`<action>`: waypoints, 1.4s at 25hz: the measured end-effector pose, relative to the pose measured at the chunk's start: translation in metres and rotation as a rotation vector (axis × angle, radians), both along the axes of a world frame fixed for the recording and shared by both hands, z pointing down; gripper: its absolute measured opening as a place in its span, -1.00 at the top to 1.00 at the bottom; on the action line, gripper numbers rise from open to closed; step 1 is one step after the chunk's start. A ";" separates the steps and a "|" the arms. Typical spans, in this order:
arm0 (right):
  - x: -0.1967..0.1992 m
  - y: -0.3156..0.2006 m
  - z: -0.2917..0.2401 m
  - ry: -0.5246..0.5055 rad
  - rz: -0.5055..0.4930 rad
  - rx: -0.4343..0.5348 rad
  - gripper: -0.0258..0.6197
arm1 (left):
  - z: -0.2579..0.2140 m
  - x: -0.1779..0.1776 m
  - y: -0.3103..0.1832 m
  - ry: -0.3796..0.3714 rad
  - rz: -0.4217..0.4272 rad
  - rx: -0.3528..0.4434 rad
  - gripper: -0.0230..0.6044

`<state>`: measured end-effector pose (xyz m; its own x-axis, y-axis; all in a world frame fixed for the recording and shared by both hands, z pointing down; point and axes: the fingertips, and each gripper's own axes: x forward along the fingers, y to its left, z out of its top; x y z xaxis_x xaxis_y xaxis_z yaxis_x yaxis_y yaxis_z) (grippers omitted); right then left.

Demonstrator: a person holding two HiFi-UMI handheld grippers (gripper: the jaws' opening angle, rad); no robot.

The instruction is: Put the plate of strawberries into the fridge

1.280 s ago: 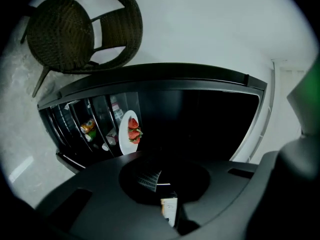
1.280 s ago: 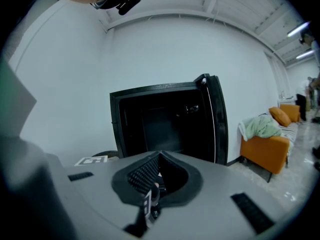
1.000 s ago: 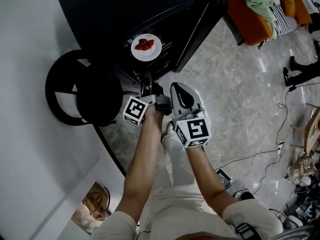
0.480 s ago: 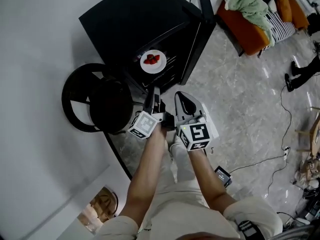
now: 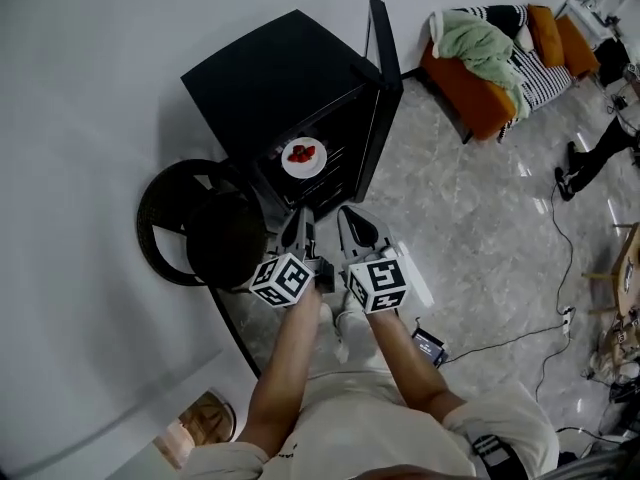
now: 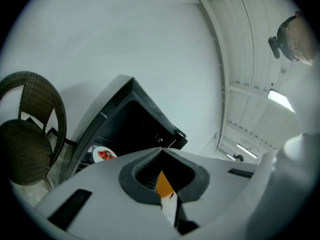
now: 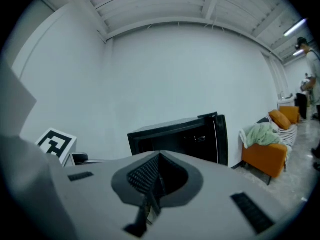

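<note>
Strawberries [image 5: 301, 153] sit on the white plate [image 5: 313, 168], which rests on a shelf inside the black fridge [image 5: 270, 78]. Its door [image 5: 386, 60] stands wide open. You hold both tongs side by side in front of you, above the floor and apart from the fridge. Your left tongs [image 5: 300, 218] are pressed fully together with nothing in them. Your right tongs [image 5: 351, 220] are closed too, and empty. A dark wicker chair [image 5: 168, 230] stands just beside the fridge, on your left. An orange sofa [image 5: 472, 100] with a green blanket [image 5: 480, 40] sits well off to your right.
</note>
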<state>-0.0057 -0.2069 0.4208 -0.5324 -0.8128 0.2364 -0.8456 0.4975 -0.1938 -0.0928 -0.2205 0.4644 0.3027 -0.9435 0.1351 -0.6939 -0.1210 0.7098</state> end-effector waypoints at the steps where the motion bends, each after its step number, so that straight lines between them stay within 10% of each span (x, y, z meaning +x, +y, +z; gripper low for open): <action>1: -0.002 0.003 -0.005 -0.003 -0.005 0.002 0.91 | -0.007 -0.002 0.004 -0.024 0.006 -0.002 0.93; 14: -0.006 0.041 -0.067 0.002 -0.049 0.049 0.91 | -0.098 0.002 0.048 -0.330 0.073 0.121 0.93; 35: -0.003 0.050 -0.132 -0.053 -0.055 0.164 0.91 | -0.183 0.023 0.066 -0.619 0.097 0.294 0.93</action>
